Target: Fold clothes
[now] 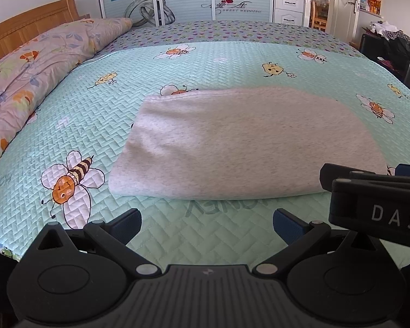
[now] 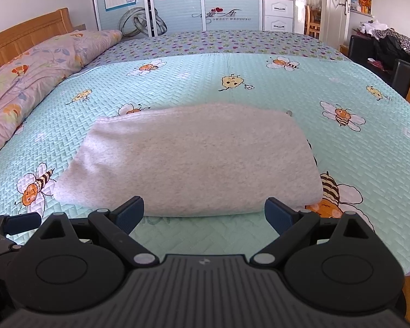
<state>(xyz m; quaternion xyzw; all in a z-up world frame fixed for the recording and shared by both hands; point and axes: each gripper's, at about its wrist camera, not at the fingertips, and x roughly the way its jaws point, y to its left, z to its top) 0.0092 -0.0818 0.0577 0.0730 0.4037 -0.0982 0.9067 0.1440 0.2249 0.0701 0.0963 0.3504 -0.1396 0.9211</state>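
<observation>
A soft, light grey folded garment [image 2: 188, 158] is lying on the bee-print bed cover [image 2: 341, 82]; both grippers, left [image 1: 207, 225] and right [image 2: 204, 213], are hovering wide-jawed, empty, near its front edge.

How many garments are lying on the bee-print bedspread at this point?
1: a grey folded garment lying mid-bedspread, just ahead of both open grippers. Nothing shows beneath it, though a layer could be hidden.

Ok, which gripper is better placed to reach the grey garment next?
Probably right: the right gripper is open and centred on the garment, nearly at its near edge. The open left gripper sits back.
</observation>
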